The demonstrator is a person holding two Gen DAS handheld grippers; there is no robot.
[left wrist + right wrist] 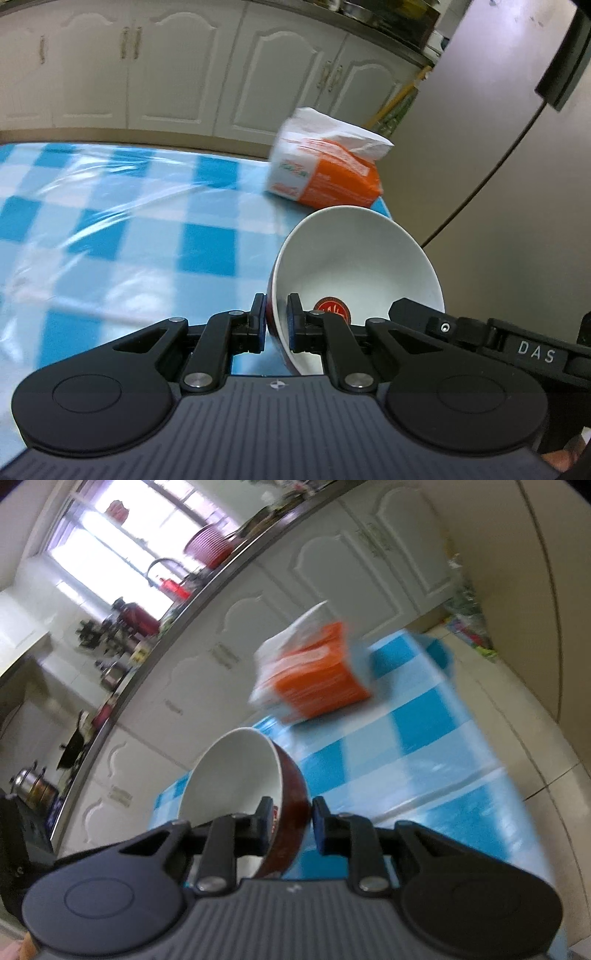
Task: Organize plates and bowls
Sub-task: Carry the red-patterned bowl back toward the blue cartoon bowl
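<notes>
In the left wrist view, a bowl (354,266), white inside with a round red mark at its bottom and dark red outside, hangs tilted above the checked table (110,229). My left gripper (277,321) is shut on its near rim, one finger inside and one outside. The right wrist view shows a similar bowl (229,775), tilted, its mouth facing left. My right gripper (291,816) is shut on its wall, again with a finger on each side. I cannot tell whether both views show one bowl. A black gripper body marked DAS (517,347) sits beside the bowl on the right.
An orange and white tissue pack (325,173) (314,679) lies near the table's far right corner. White cabinets (166,74) run behind the table, with a cluttered counter (122,642) above them. A grey fridge (498,147) and a black cable (491,166) are to the right.
</notes>
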